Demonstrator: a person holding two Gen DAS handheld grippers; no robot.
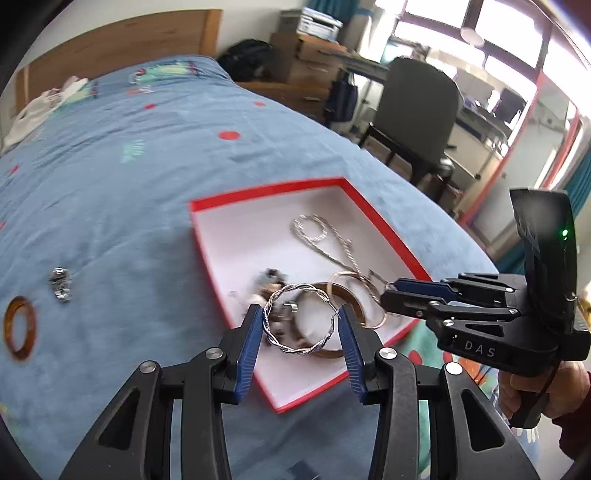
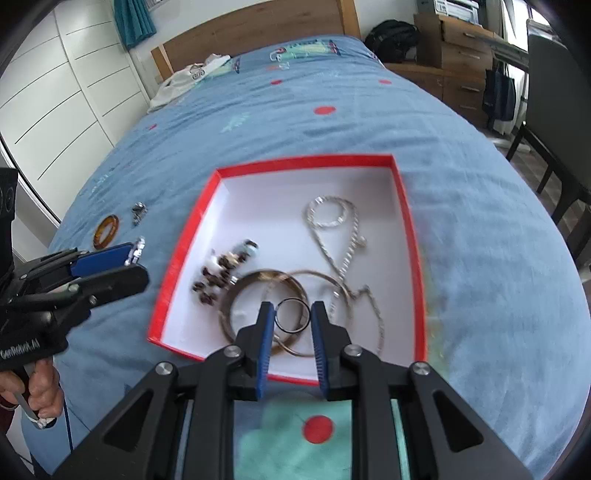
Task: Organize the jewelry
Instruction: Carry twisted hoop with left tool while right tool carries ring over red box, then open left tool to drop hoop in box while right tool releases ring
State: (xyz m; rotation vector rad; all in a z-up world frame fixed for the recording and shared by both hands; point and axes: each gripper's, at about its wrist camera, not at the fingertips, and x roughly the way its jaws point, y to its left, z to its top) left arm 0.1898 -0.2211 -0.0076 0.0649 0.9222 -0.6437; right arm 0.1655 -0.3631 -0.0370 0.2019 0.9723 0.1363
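Left gripper (image 1: 301,321): we see its blue pads closed against the two sides of a twisted silver hoop (image 1: 300,320), which hangs pinched between them above the near corner of the box.
Right gripper (image 2: 293,315): we find its jaws narrow, clamped on a thin dark ring (image 2: 293,315) that sits between the blue pads, over the near part of the box.
Hands: in the right wrist view we see a hand (image 2: 42,387) at the lower left gripping the left tool's handle; in the left wrist view another hand (image 1: 532,387) grips the right tool's handle.
Box (image 2: 400,192): we see a shallow red-rimmed box with a white floor, lying open on the bed just beyond both tools.
Box contents, near: we count a brown bangle (image 2: 236,295) and a thin gold hoop (image 2: 343,291) overlapping on the white floor, and beside them a heap of dark beads (image 2: 218,275).
Box contents, far: we make out a silver chain (image 2: 334,221) looped toward the far right, trailing back to the near edge.
Bedspread (image 2: 258,110): we note blue cloth with red dots, carrying everything.
Loose pieces: left of the box, well apart from it, we see an amber ring (image 1: 20,328) and a small silver piece (image 1: 61,284) lying on the cloth; too blurred for us to name it.
Far end: we see a wooden headboard (image 2: 258,26) and white cloth (image 2: 184,79) bunched near it.
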